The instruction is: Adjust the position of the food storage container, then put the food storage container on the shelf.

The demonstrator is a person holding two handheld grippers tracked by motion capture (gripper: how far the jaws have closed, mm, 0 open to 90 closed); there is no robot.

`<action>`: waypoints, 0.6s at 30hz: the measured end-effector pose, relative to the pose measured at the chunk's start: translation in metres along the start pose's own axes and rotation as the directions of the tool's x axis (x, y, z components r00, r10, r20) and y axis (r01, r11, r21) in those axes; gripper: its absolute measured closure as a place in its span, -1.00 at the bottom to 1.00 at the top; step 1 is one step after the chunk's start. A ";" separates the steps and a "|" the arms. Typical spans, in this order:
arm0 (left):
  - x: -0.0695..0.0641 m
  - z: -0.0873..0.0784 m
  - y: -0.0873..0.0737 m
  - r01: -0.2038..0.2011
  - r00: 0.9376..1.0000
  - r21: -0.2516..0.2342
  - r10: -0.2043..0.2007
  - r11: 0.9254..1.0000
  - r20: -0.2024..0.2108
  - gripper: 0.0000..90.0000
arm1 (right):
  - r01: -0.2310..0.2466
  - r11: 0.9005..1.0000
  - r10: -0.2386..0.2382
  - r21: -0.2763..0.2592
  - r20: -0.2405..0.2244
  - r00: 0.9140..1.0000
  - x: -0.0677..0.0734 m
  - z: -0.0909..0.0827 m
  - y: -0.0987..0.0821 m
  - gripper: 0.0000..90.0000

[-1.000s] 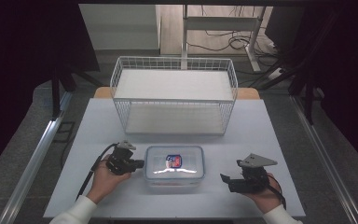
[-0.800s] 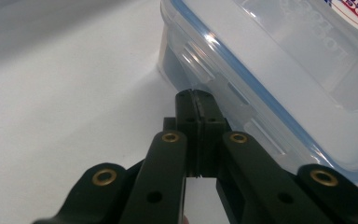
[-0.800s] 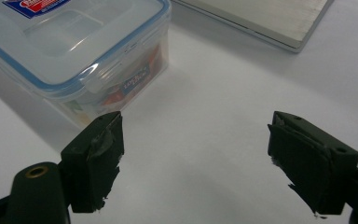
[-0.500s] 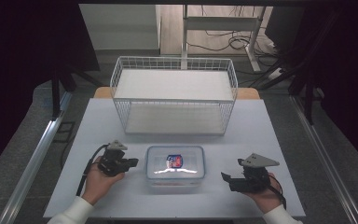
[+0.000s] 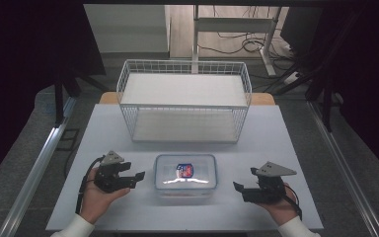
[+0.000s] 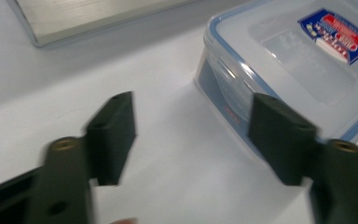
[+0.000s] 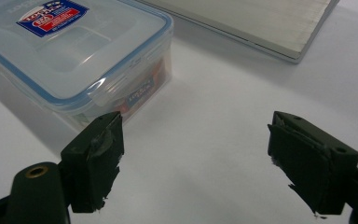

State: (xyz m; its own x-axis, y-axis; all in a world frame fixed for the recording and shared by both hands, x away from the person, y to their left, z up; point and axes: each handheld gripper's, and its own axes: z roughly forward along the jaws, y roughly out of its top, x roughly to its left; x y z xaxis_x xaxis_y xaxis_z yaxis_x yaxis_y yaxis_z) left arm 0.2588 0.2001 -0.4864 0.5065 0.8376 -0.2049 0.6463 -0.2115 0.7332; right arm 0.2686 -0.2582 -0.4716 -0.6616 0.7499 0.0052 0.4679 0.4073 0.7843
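On the near surface, left gripper (image 5: 137, 176) has just been opening, nothing between its jaws; right gripper (image 5: 238, 189) gapes empty too. Box (image 5: 185, 173) sits between; probably the lid latches next.

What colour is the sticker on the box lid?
The sticker on the lid is blue with red and white. It shows best in the left gripper view.

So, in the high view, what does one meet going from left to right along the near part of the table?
Left hand-held gripper → clear lidded container → right hand-held gripper. The jaws of both stand open, and the left ones have just been opening with nothing between them.
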 end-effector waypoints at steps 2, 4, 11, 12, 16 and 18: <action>0.002 -0.002 0.000 0.027 0.999 -0.011 -0.027 1.000 0.033 -0.43 | -0.007 1.000 0.007 0.003 -0.010 1.000 -0.001 0.000 0.000 -0.59; 0.004 -0.003 0.000 0.050 0.997 -0.019 -0.049 0.999 0.060 -0.47 | -0.026 1.000 0.026 0.003 -0.032 0.999 -0.001 0.001 0.000 -0.59; 0.005 -0.005 -0.003 0.100 0.989 -0.002 -0.099 0.995 0.108 -0.61 | -0.040 0.999 0.039 -0.001 -0.064 0.997 -0.002 0.005 0.005 -0.60; 0.005 -0.004 -0.002 0.099 0.989 0.002 -0.098 0.995 0.111 -0.66 | -0.040 0.999 0.040 -0.005 -0.070 0.997 -0.001 0.006 0.005 -0.60; 0.004 0.000 -0.001 0.121 0.984 0.013 -0.122 0.993 0.131 -0.74 | -0.056 0.998 0.056 -0.004 -0.090 0.994 -0.001 0.006 0.006 -0.61; 0.003 0.001 0.000 0.132 0.981 0.014 -0.132 0.991 0.143 -0.76 | -0.068 0.998 0.067 -0.005 -0.096 0.993 -0.001 0.005 0.006 -0.60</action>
State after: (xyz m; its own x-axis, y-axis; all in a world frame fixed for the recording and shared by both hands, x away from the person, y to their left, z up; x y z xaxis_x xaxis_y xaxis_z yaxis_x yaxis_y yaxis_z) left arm 0.2613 0.2025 -0.4877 0.4929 0.7775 -0.3906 0.7154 -0.1066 0.6905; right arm 0.2753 -0.2540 -0.4700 -0.6818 0.7221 0.1171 0.5086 0.3528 0.7854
